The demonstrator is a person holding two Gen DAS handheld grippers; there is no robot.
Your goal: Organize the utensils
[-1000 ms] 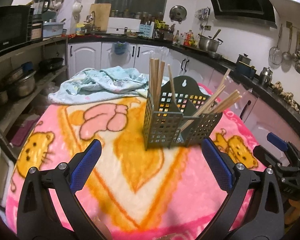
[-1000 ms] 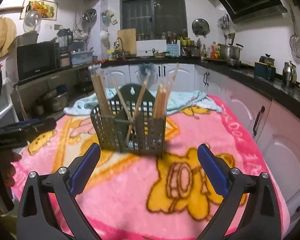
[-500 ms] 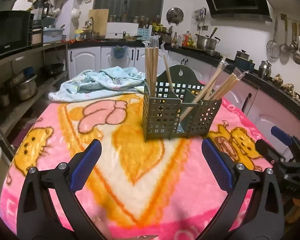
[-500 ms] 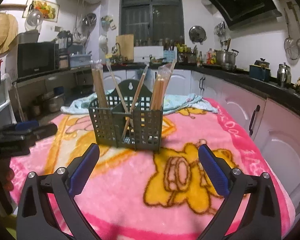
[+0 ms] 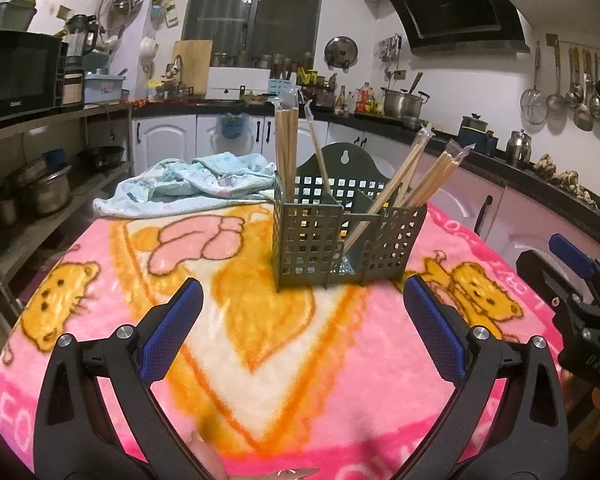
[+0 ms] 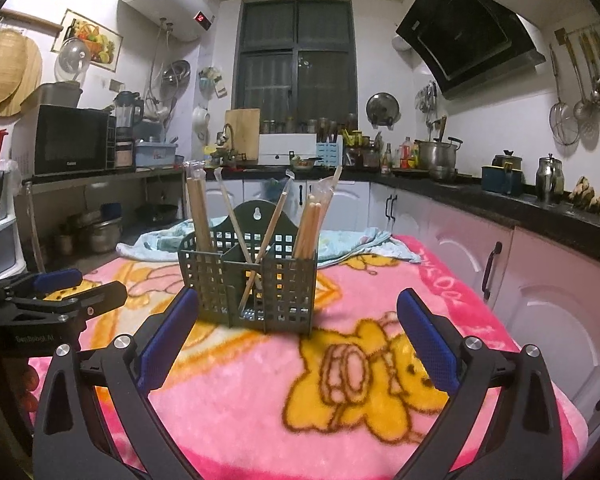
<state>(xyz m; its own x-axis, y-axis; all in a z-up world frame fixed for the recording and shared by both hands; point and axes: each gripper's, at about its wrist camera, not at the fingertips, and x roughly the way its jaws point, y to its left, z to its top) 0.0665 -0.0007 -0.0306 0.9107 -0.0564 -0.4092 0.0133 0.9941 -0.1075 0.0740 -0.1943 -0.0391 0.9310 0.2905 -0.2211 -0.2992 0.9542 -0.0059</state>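
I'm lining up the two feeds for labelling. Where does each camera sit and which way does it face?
Left wrist: sits on the left tool, facing forward over the pink blanket at the green caddy of chopsticks; its open blue-padded fingers show, the right tool at its right edge.
Right wrist: sits on the right tool, facing the caddy and window; the left tool shows at its left.
Shared: caddy, chopsticks, blanket, light blue cloth.
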